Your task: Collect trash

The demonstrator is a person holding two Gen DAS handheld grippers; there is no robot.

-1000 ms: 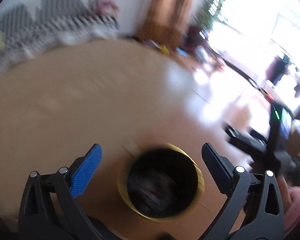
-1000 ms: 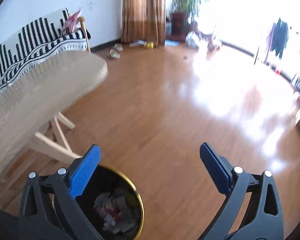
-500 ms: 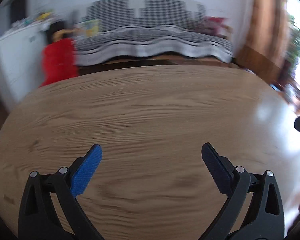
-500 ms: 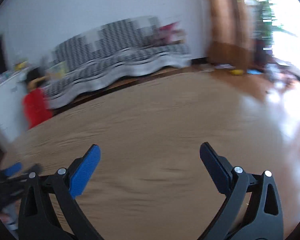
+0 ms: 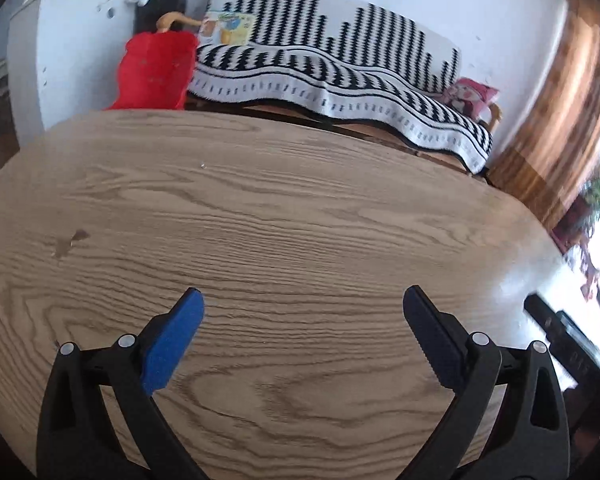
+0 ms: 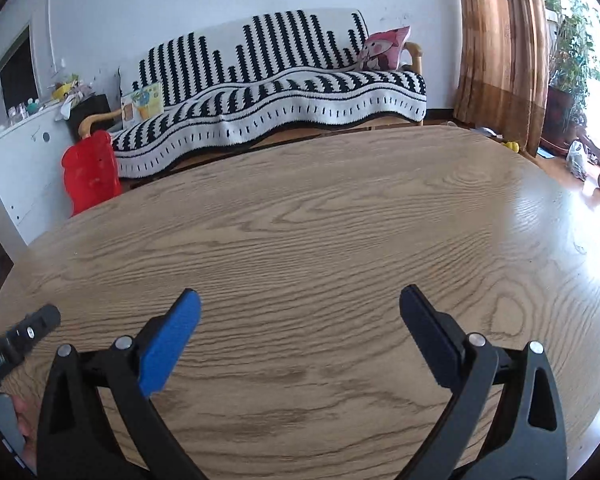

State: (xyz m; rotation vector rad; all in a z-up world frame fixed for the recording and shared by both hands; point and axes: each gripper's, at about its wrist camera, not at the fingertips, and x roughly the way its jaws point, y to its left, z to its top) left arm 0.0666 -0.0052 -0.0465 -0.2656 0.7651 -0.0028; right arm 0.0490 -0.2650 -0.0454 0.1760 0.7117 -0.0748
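Both grippers hang over a round wooden table (image 5: 284, 216), also in the right wrist view (image 6: 340, 240). My left gripper (image 5: 302, 304) is open and empty, its blue-padded fingers (image 5: 172, 340) spread wide above the bare wood. My right gripper (image 6: 298, 302) is open and empty too. No trash and no bin show in either view. Part of the other gripper's black body shows at the right edge of the left wrist view (image 5: 560, 340) and at the left edge of the right wrist view (image 6: 16, 344).
A sofa with a black-and-white striped cover (image 6: 276, 80) stands behind the table against the wall. A red chair back (image 6: 92, 172) and a white cabinet (image 6: 24, 168) are at the left. Brown curtains (image 6: 500, 52) and a potted plant (image 6: 572, 64) are at the right.
Both grippers swung up and left from the floor and the black gold-rimmed bin holding crumpled trash to above the table. The bin has left both views. Both stay open.
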